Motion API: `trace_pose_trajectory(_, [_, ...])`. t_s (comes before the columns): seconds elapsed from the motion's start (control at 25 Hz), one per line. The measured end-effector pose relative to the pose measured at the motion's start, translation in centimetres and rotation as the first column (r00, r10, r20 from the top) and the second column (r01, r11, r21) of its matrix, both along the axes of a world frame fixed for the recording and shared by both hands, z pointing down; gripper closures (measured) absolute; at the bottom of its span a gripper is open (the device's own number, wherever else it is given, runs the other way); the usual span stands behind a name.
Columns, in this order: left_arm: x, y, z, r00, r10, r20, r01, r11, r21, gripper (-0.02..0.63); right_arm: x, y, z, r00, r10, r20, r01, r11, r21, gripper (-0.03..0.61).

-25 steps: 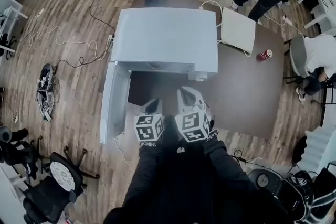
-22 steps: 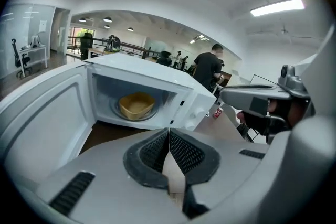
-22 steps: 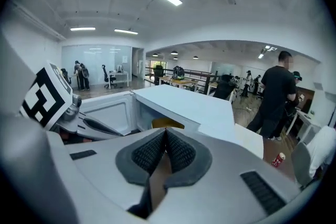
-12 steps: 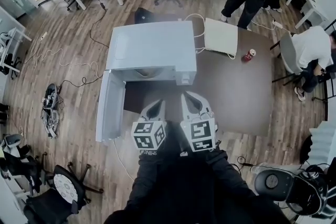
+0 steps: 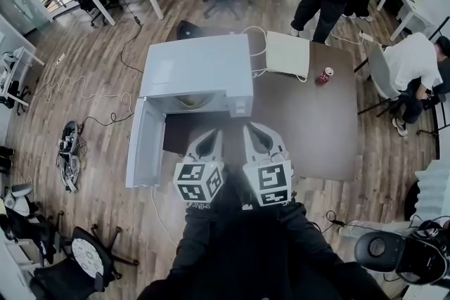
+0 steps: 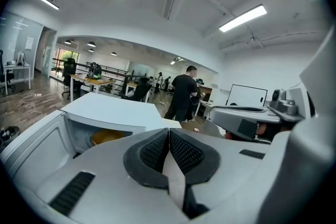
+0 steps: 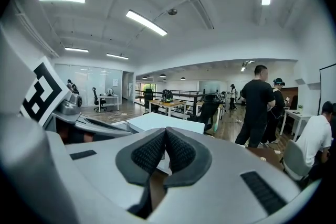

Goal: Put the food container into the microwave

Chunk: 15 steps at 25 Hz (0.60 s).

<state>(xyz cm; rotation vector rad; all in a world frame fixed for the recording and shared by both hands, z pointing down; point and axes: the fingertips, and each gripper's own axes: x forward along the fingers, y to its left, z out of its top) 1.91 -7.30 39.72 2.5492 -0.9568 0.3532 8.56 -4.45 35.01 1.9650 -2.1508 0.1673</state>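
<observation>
- Left gripper (image 5: 209,140) and right gripper (image 5: 256,134): two, side by side short of the microwave (image 5: 198,65), each with jaws pressed together on nothing.
- Container (image 6: 107,137): one, yellowish, already inside the cavity. The door (image 5: 143,144) stands wide open.
- Risk: the door seems to jut past the desk (image 5: 316,130) edge. A hard or off-centre push to shut it could slide the microwave or let the door bounce back.
- One can (image 5: 324,75) sits well apart.
</observation>
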Motion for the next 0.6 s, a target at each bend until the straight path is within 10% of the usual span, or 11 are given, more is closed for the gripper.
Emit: trace_pose_trajectory(0.6, [0.6, 1.7, -0.9, 1.0, 0.002, -0.002, -0.002, 0.999, 0.041, 0.58, 0.6, 2.0, -0.8, 1.0, 0.004, 0.0, -0.004, 0.999, 0.035, 0.554])
